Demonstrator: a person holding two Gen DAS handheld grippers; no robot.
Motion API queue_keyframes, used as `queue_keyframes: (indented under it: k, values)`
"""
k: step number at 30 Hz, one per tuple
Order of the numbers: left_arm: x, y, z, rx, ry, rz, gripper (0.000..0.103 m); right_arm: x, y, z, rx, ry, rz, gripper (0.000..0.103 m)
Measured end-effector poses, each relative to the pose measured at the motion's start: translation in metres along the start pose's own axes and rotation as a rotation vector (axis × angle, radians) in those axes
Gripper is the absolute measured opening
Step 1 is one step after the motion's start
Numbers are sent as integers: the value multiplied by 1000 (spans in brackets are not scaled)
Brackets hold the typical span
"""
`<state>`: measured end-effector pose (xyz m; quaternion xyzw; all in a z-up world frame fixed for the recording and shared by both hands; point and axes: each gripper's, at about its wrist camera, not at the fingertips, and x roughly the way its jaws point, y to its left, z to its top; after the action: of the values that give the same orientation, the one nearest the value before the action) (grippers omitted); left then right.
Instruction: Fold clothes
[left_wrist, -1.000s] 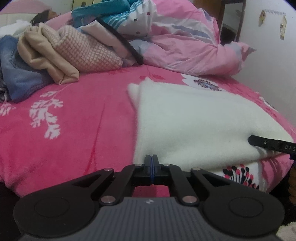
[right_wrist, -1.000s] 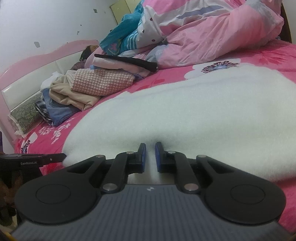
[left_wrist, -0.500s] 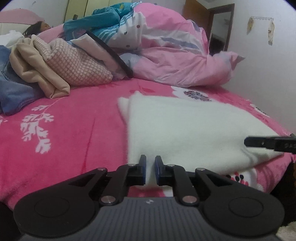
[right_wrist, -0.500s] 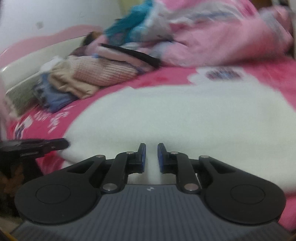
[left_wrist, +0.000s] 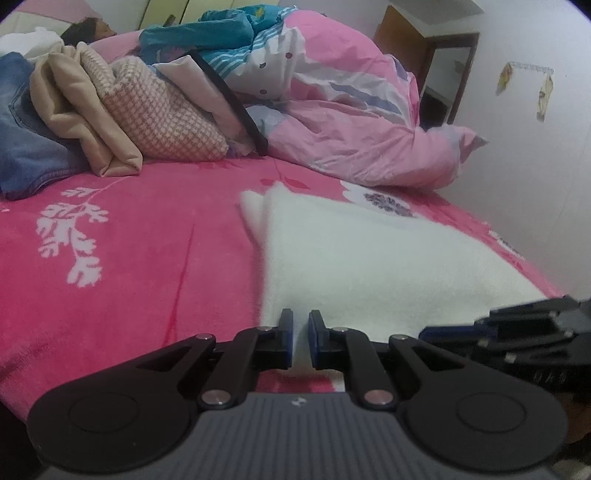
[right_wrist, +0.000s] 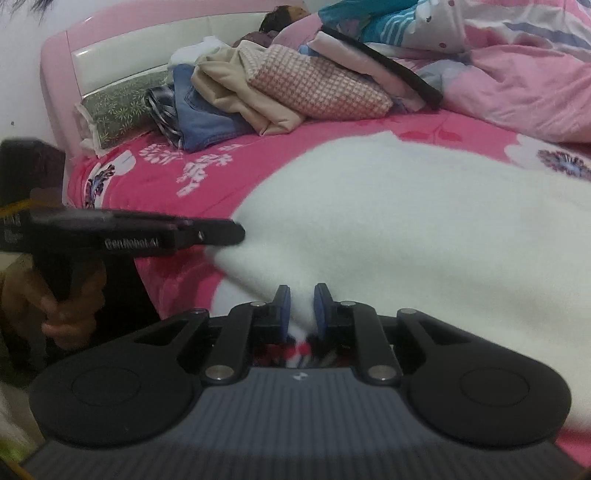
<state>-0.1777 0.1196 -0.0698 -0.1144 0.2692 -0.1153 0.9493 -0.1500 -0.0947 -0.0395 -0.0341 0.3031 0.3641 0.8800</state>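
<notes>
- At the bed's near edge, our left gripper and right gripper, both slightly parted, grasping nothing.
- White garment lies just ahead, stretching rightward; we judge both equally near.

A bed is covered by a pink flowered blanket. A white fleece garment is spread flat on it near the front edge. A heap of clothes and a crumpled pink duvet are piled farther back.
</notes>
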Motion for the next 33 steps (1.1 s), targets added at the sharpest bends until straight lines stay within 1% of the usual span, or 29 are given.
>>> queue_keyframes:
  k: [4,7,9,11,17,19,21,24,26,30,33]
  values:
    - [-1,1,-1,-2,-3,6,10,-4,0,36,-22,-112,44,14]
    - [-1,-2,-1,0,-3,17,10,29,-7,68,-38,-132,43,14]
    - [0,-2,-2,1,-4,19,10,67,-17,83,-12,-61,29,14]
    - [1,-2,-2,1,-5,19,10,102,-26,87,-7,20,31,12]
    - [0,6,-6,-19,-22,-25,10,126,-32,110,0,59,28,10]
    - [0,10,-7,-27,-23,-41,10,139,-43,118,31,72,33,9]
    - [0,13,-8,-36,-22,-58,10,152,-56,126,88,79,43,2]
    - [-1,17,-9,-45,-22,-78,10,174,-77,133,192,99,72,2]
    - [-1,18,-8,-50,-17,-81,10,187,-90,133,279,119,108,1]
    - [-1,20,-6,-60,-6,-86,10,197,-106,135,400,134,159,0]
    - [-7,13,-2,-36,-4,-65,10,200,-124,135,537,112,217,1]
